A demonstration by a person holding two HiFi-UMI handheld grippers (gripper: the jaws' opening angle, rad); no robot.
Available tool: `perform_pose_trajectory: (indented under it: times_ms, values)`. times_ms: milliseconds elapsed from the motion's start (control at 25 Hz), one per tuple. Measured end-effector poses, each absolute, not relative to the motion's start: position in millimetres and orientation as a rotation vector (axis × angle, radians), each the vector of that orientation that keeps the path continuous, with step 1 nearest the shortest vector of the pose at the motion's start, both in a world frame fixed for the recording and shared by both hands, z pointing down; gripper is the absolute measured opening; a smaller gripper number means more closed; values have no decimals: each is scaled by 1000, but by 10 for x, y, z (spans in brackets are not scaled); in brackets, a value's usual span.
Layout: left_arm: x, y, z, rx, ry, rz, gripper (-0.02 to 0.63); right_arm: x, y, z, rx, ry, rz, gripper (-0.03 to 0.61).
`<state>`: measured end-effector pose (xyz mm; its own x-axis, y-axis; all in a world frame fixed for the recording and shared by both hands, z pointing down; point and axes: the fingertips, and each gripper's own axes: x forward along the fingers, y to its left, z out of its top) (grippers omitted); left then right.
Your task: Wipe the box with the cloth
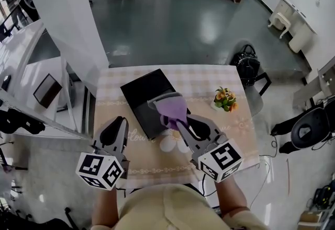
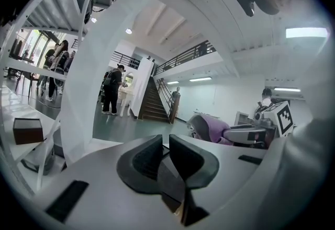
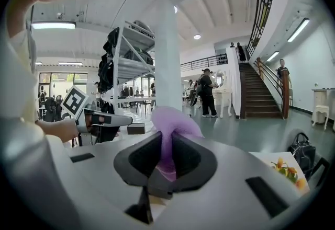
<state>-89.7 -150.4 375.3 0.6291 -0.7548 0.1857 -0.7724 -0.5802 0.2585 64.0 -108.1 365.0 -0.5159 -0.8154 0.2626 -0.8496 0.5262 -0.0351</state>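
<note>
**Asker:** Where are the box and the cloth?

**Describer:** A flat black box (image 1: 142,94) lies near the middle of a checked desk (image 1: 209,78), its long side running from 11 to 5 o'clock. The purple cloth (image 1: 172,110) is bunched over the box's 4 o'clock edge. It is clamped between the closed jaws of the right tool (image 1: 179,122), and a tuft sticks out past the tips.

**Asker:** And the other tool?

**Describer:** The left tool (image 1: 115,124) hovers at 8 o'clock from the box. Its jaws are a narrow slit apart, with nothing between them.

**Asker:** How far along is the wiping?

**Describer:** Hard to judge. The cloth is in hand and at the box, but I cannot tell whether it touches the lid. No wiped streak shows, so most of the top, toward 11 o'clock, seems left to do. Small potted flowers (image 1: 225,98) stand at 3 o'clock, apart from the box.
</note>
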Motion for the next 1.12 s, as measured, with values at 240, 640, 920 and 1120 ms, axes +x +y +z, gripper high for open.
perform_pose_trajectory:
  times_ms: [240,640,920,1120]
  values:
    - [-916,-1472,3803,2530,-1236,88,52,683,-1073,3662,1456,-2552,243,66]
    - [-920,-1450,3867,2522,-1212,90,52,789,-1065,3698,1495,-2532,286,67]
    - [-929,-1425,3869,2524,-1204,83,52,860,-1056,3733,1503,-2519,281,67]
    - [-944,-1426,3866,2510,-1213,74,52,906,-1058,3703,1512,-2527,283,67]
